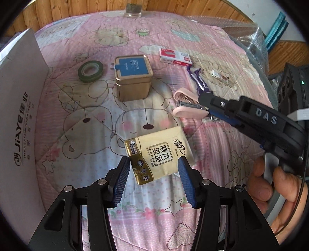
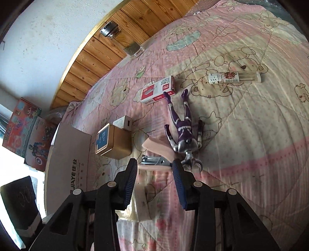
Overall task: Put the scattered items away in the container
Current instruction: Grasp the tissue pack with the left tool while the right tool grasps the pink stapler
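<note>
A yellow tissue pack (image 1: 159,157) lies on the pink quilt, its near end between the fingers of my open left gripper (image 1: 153,166). The white cardboard box (image 1: 21,108) stands at the left; it also shows in the right wrist view (image 2: 67,160). My open right gripper (image 2: 154,166) reaches a pink stapler (image 2: 156,149), which lies open just past its fingertips; in the left wrist view its fingers (image 1: 210,100) cover the stapler's (image 1: 188,112) right end. A purple toy figure (image 2: 183,129), a red staple box (image 2: 159,90), a gold tin (image 1: 133,77) and green tape (image 1: 90,70) lie around.
A clear tube (image 2: 234,77) lies at the right of the quilt (image 2: 251,135). A glass jar (image 1: 133,10) stands by the wooden wall. Toy boxes (image 2: 23,127) sit on the floor beyond the cardboard box. Bubble wrap (image 1: 251,38) lies at the bed's far right.
</note>
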A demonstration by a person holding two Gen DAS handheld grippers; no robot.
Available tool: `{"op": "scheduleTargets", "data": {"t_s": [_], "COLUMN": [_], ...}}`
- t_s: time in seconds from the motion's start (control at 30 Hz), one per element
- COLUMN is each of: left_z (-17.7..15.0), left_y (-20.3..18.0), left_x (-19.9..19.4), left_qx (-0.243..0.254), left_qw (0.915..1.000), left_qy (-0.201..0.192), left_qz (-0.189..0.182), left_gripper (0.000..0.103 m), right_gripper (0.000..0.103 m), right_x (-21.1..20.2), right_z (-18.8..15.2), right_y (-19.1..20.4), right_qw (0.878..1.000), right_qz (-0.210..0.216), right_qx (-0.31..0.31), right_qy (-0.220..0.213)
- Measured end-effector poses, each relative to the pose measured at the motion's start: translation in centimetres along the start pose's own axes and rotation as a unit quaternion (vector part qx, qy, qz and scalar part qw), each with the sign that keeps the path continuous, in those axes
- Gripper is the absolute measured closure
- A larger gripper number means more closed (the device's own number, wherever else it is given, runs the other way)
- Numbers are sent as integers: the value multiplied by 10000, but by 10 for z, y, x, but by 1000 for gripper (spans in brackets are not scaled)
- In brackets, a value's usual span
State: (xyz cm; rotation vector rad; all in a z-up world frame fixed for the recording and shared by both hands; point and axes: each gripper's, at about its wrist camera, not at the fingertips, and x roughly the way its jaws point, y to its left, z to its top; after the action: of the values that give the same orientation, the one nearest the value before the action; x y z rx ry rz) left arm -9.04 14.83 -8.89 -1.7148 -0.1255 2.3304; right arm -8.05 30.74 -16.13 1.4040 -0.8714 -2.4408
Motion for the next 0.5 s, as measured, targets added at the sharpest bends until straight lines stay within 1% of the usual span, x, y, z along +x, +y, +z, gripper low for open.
{"op": "scheduleTargets", "data": {"t_s": [0.03,0.07,0.1,0.13,0.2,0.23,0.27,0.37,0.43,0.5], "left_z": [-4,-9,-14,-20,-25,-25,-25,-23,-24,-26], "left_y": [-2,-7,-11,-15,-16,-13,-8,9,19,27], "left_x": [2,4,6,6,2,-1,-4,-12,-15,-17], "left_qx": [11,70,148,216,279,256,185,-7,-92,-133], "left_qw": [9999,9992,9978,9969,9972,9976,9983,9991,9992,9992], "left_qy": [67,217,369,439,387,334,271,130,99,101], "left_qz": [-106,-325,-530,-616,-581,-547,-487,-416,-386,-366], "left_gripper": [48,48,48,48,48,48,48,48,48,48], "right_gripper": [63,63,63,63,63,66,71,77,76,76], "right_x": [5,10,15,21,29,28,26,19,20,18], "right_z": [4,8,10,11,7,4,1,-16,-25,-27], "right_y": [-1,-1,-1,0,6,11,16,31,39,41], "right_qw": [9999,9998,9998,9996,9982,9970,9958,9903,9856,9853], "right_qz": [-84,-140,-106,-68,-183,-241,-245,-109,-16,21], "right_qx": [-56,-106,-152,-235,-496,-672,-792,-1228,-1494,-1549], "right_qy": [-5,17,46,127,277,299,397,638,790,721]}}
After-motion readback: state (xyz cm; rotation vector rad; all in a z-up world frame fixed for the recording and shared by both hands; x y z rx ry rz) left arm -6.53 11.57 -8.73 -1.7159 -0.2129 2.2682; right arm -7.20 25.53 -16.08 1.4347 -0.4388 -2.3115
